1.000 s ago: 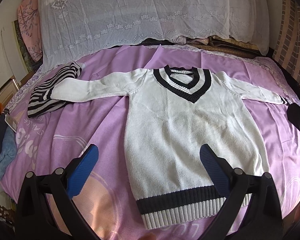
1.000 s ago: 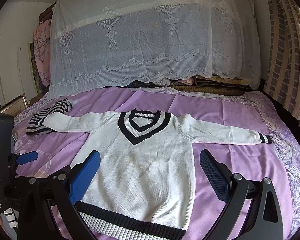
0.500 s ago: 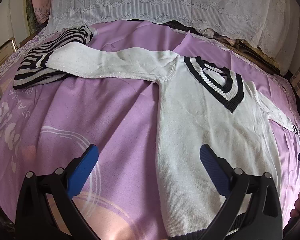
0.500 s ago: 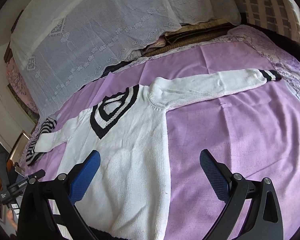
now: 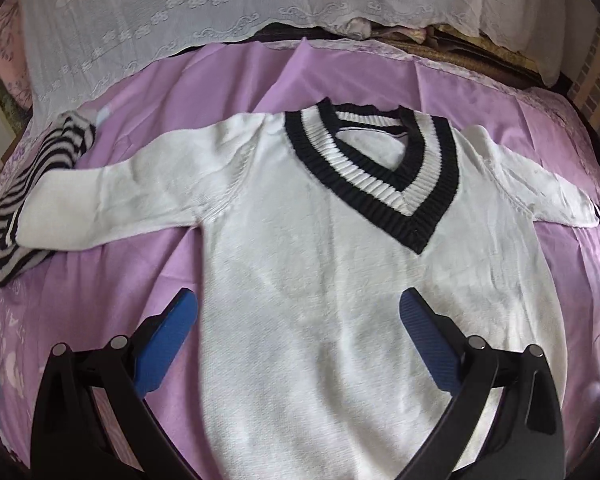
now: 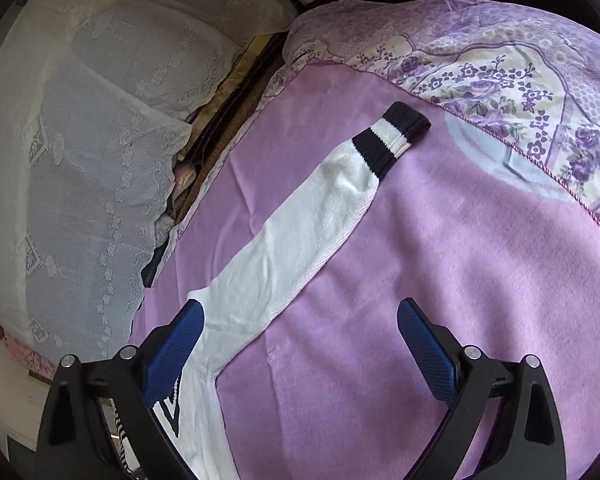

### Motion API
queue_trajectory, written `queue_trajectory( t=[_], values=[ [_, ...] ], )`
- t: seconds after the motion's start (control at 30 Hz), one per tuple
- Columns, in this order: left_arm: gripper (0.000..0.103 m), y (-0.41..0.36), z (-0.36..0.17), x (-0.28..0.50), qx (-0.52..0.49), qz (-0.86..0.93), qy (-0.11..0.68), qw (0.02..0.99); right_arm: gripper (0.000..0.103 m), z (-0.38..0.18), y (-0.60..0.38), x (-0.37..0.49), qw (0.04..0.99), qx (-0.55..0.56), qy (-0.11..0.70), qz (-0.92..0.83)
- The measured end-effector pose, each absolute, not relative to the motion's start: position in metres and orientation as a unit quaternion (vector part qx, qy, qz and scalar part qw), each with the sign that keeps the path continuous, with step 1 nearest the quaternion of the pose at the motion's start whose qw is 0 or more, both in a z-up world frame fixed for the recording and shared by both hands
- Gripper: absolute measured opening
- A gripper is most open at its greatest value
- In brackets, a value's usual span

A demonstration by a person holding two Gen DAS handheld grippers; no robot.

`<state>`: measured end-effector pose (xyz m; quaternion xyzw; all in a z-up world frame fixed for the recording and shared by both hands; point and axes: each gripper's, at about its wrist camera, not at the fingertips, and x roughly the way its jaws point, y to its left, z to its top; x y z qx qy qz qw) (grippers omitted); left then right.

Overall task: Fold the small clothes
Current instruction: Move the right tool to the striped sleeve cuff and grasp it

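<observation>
A white knit sweater (image 5: 340,260) with a black-and-white V-neck lies flat, front up, on a purple bedspread (image 5: 120,288), both sleeves spread out. My left gripper (image 5: 298,312) hovers open above the sweater's lower chest, nothing between its blue pads. The right wrist view shows one sleeve (image 6: 300,236) running diagonally up to its black-and-white cuff (image 6: 392,136). My right gripper (image 6: 300,326) hangs over the sleeve near the shoulder with its jaws wide and just starting to close; the pads touch no cloth.
A black-and-white striped garment (image 5: 32,184) lies under the end of the sweater's other sleeve. A white lace cover (image 5: 220,12) drapes the bedding at the head of the bed. A floral purple quilt (image 6: 520,72) borders the bedspread beyond the cuff.
The left gripper moved over the sweater's body, centring the V-neck ahead. The right gripper rolled strongly, sank and travelled along the sleeve, which now fills its view.
</observation>
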<state>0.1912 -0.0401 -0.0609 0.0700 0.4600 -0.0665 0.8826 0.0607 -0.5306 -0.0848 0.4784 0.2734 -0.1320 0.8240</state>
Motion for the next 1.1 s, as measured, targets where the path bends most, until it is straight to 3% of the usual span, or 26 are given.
queue_trajectory(
  t=[0.27, 0.43, 0.53, 0.83, 1.0, 1.1],
  values=[
    [0.099, -0.231, -0.053, 0.205, 0.194, -0.212, 0.397, 0.872, 0.074, -0.115, -0.598, 0.083, 0.777, 0.561, 0.247, -0.143],
    [0.099, -0.317, -0.072, 0.205, 0.243, -0.262, 0.366, 0.859, 0.041, -0.134, -0.618, 0.097, 0.77, 0.577, 0.232, -0.143],
    [0.099, -0.349, -0.093, 0.206, 0.29, -0.252, 0.33, 0.862, 0.029, -0.142, -0.625, 0.099, 0.772, 0.579, 0.221, -0.139],
    [0.099, -0.373, -0.136, 0.2, 0.362, -0.254, 0.266, 0.857, 0.029, -0.14, -0.632, 0.114, 0.797, 0.547, 0.22, -0.132],
    [0.099, -0.36, -0.137, 0.232, 0.284, -0.302, 0.348, 0.841, 0.028, -0.14, -0.629, 0.118, 0.81, 0.523, 0.223, -0.145],
    [0.099, -0.355, -0.139, 0.241, 0.258, -0.314, 0.367, 0.837, 0.022, -0.14, -0.628, 0.12, 0.816, 0.511, 0.224, -0.155]
  ],
)
